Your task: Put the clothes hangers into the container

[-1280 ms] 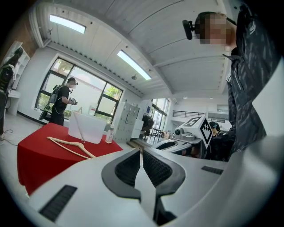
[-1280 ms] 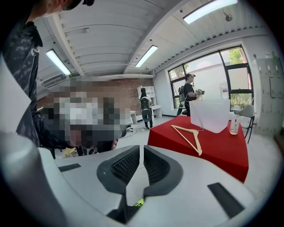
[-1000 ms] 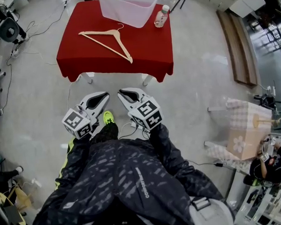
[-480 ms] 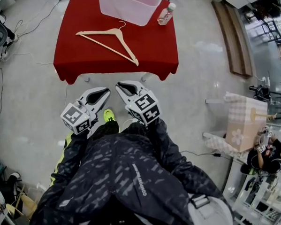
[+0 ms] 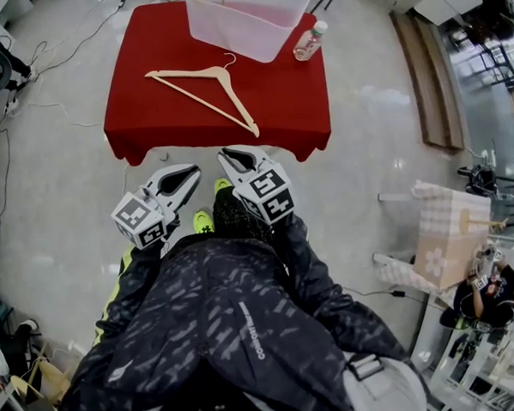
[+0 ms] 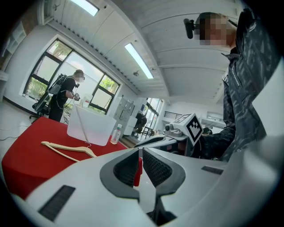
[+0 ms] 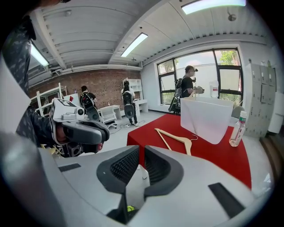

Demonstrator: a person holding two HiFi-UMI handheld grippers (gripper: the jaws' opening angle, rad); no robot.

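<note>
left tool (image 5: 189, 172), right tool (image 5: 227, 155) — both closed, empty, well short of the container (image 5: 241, 36) | hanger (image 5: 220, 76) flat on bench (image 5: 145, 120), near the container | risk: tips may skid off the flat wood, or the hanger knocks the bottle (image 5: 308, 41) beside the container

Left tool (image 5: 194, 171), right tool (image 5: 224, 154): closed, empty.

Rig's moved fwd vs 1 s ago: the floor strip btwn grippers & red table (image 5: 132, 121) is gone in head view. R gripper (image 5: 226, 153) tip now laps the cloth's near hem; L gripper (image 5: 194, 170) sits just short of it. The container (image 5: 247, 25) shows more of its rim. I now see a 2nd yellow shoe tip (image 5: 221, 186) btwn the grippers.
</note>
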